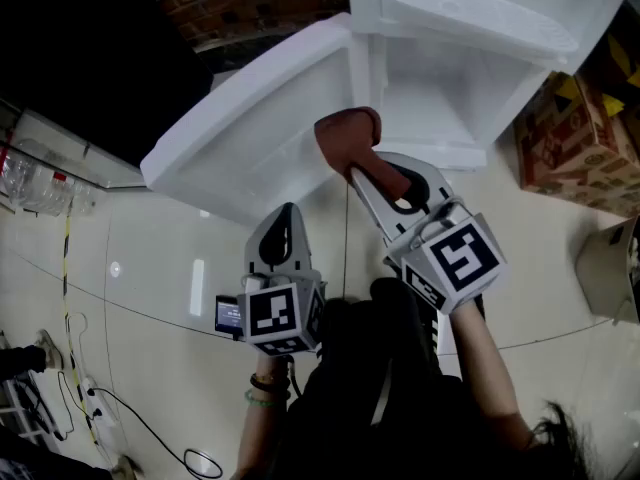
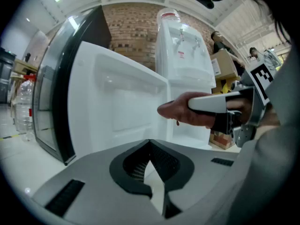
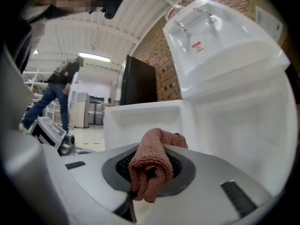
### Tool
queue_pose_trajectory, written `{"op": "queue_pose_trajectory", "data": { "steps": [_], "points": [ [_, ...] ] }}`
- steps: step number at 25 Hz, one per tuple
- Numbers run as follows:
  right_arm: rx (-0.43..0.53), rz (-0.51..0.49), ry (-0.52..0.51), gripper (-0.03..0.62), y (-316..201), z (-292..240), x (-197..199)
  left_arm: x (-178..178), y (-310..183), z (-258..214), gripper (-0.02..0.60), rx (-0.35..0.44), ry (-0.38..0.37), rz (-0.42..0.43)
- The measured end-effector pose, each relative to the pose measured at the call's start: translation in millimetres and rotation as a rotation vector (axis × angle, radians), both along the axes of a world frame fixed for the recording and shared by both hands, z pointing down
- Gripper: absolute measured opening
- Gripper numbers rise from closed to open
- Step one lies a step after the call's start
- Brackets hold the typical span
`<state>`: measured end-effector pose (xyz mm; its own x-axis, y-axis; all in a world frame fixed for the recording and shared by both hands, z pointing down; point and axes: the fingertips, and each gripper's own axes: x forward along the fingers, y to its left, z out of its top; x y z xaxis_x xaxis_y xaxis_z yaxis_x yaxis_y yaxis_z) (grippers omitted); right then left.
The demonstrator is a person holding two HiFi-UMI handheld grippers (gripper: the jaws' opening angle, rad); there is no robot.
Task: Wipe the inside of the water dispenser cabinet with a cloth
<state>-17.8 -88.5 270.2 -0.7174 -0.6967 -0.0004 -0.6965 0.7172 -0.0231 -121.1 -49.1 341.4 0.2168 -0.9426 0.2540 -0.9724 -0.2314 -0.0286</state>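
The white water dispenser (image 1: pixel 480 13) stands ahead with its lower cabinet (image 1: pixel 440 98) open and the white door (image 1: pixel 260 138) swung out to the left. My right gripper (image 1: pixel 352 160) is shut on a reddish-brown cloth (image 1: pixel 348 133), held at the cabinet's mouth next to the door's hinge edge. The right gripper view shows the cloth (image 3: pixel 152 165) bunched between the jaws, with the door (image 3: pixel 140 121) and cabinet (image 3: pixel 243 121) just beyond. My left gripper (image 1: pixel 288 211) hangs lower and nearer, shut and empty, pointing at the door (image 2: pixel 117 107). The cloth (image 2: pixel 183 111) appears at its right.
Cardboard boxes (image 1: pixel 575 138) stand to the right of the dispenser, and a grey box (image 1: pixel 610 268) sits nearer. A black cabinet (image 2: pixel 51 102) is behind the door at left, with water bottles (image 1: pixel 30 183) beside it. Cables (image 1: pixel 110 408) lie on the floor. A person (image 3: pixel 56 88) walks far off.
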Motion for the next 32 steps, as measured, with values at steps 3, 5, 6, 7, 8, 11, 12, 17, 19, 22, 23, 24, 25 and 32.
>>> {"op": "queue_pose_trajectory", "data": {
  "steps": [3,5,6,7,8,11,12,17,19,22,23,24,25,32],
  "points": [
    [0.021,-0.162,-0.005,0.074,16.6,-22.7,-58.4,-27.4,15.3,6.6,0.003,-0.038,0.005,-0.044],
    [0.049,-0.268,-0.002,0.074,31.5,-36.4,-93.5,-42.0,22.3,10.5,0.003,-0.045,0.011,-0.072],
    [0.06,-0.318,0.008,0.074,38.1,-40.0,-109.5,-48.1,24.1,10.8,0.003,-0.043,0.018,-0.088],
    [0.068,-0.359,0.028,0.074,42.9,-40.6,-124.2,-53.3,25.3,10.3,0.003,-0.044,0.027,-0.102],
    [0.078,-0.386,0.051,0.074,44.8,-39.2,-137.1,-58.0,26.6,10.3,0.003,-0.049,0.034,-0.113],
    [0.105,-0.383,0.063,0.074,35.5,-35.2,-157.9,-69.8,29.6,9.5,0.003,-0.059,0.046,-0.143],
    [0.1,-0.367,0.051,0.074,29.8,-34.6,-158.1,-72.3,29.4,6.8,0.003,-0.058,0.061,-0.16],
    [0.077,-0.243,0.059,0.074,-1.5,-31.0,-130.9,-83.5,30.1,8.4,0.003,-0.038,0.088,-0.183],
    [0.08,-0.172,0.075,0.074,-15.5,-29.4,-108.4,-81.6,30.6,9.3,0.003,-0.056,0.103,-0.183],
    [0.117,-0.053,0.111,0.074,-42.8,-22.4,-64.2,-78.9,31.3,14.5,0.003,-0.063,0.096,-0.155],
    [0.113,-0.013,0.115,0.074,-51.5,-19.2,-49.0,-76.8,30.9,14.5,0.003,-0.063,0.095,-0.147],
    [0.102,0.025,0.117,0.074,-59.4,-15.8,-34.1,-74.3,30.4,14.5,0.003,-0.064,0.092,-0.138],
    [0.089,0.059,0.118,0.074,-66.3,-12.3,-20.1,-71.8,30.2,15.2,0.003,-0.065,0.085,-0.127],
    [0.067,0.104,0.113,0.072,-69.4,-3.0,7.3,-63.7,30.8,19.8,0.003,-0.08,0.081,-0.12]
  ]
}}
